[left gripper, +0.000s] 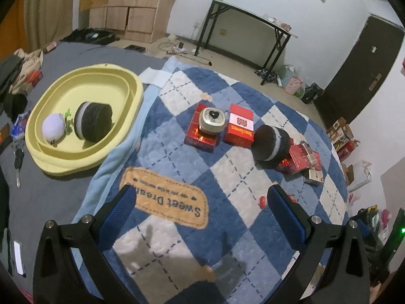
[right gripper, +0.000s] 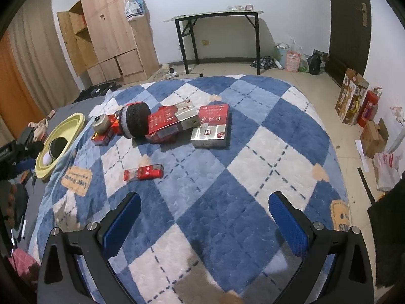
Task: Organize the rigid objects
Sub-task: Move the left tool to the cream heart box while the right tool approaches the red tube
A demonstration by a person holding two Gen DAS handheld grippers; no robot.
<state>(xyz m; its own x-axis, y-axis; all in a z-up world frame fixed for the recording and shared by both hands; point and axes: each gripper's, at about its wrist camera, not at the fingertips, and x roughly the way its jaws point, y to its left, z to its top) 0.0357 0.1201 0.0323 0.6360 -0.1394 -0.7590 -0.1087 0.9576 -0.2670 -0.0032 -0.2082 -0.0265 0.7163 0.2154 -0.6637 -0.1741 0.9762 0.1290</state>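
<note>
Both the left gripper (left gripper: 200, 207) and right gripper (right gripper: 203, 214) hover wide and empty over the blanket (right gripper: 227, 152), whose far-middle red boxes (right gripper: 172, 122) look light, stiff, best pinched across flat sides.

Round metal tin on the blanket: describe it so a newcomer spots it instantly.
On the blue-and-white checked blanket, right of the yellow basin, lies a row of red boxes. The tin sits on the leftmost red box: the only pale metal thing, with a black heart on its lid.
</note>
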